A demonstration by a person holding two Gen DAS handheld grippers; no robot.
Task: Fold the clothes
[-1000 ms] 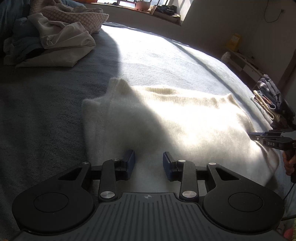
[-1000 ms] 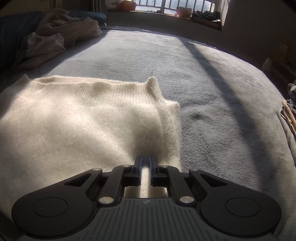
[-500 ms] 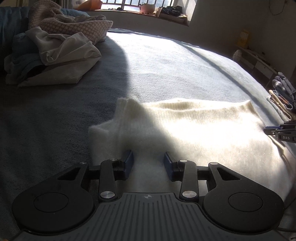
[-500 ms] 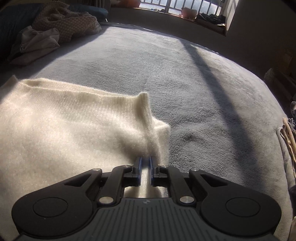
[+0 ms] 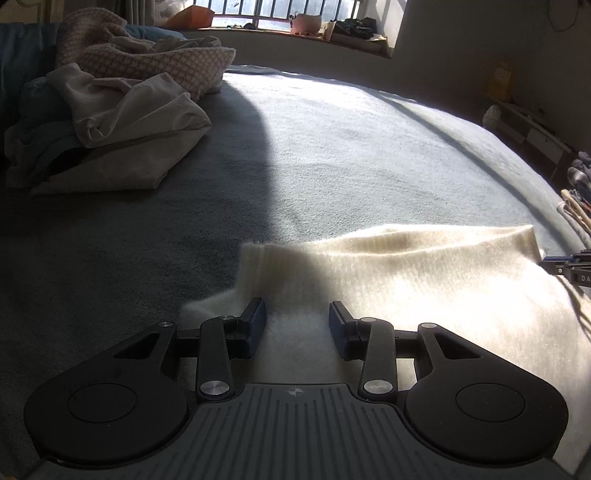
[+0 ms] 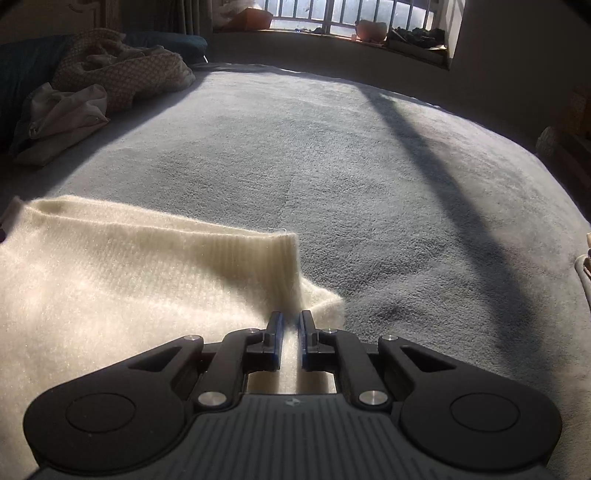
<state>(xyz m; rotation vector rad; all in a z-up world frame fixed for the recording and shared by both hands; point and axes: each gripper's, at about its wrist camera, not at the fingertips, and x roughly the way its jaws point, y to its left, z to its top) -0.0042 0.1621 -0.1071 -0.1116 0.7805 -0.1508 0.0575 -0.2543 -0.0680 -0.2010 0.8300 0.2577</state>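
Observation:
A cream knit sweater (image 5: 424, 273) lies on the grey bed; it also shows in the right wrist view (image 6: 122, 273). My left gripper (image 5: 297, 317) is open, its jaws wide apart over the sweater's left corner, with cloth lying between them. My right gripper (image 6: 291, 325) is shut on the sweater's right corner, a narrow strip of cloth pinched between the jaws, and the edge is lifted into a fold. The right gripper's tip (image 5: 565, 267) shows at the right edge of the left wrist view.
A pile of unfolded clothes (image 5: 122, 122) sits at the far left of the bed; it also shows in the right wrist view (image 6: 92, 92). The grey bed cover (image 6: 351, 166) stretches beyond the sweater. A window sill with pots (image 5: 303, 26) is at the back. More items (image 5: 576, 206) lie at the right edge.
Both grippers have drawn back toward the near edge, dragging the sweater with them; its far edge now lies closer. The right gripper stays shut on its corner and the left stays open.

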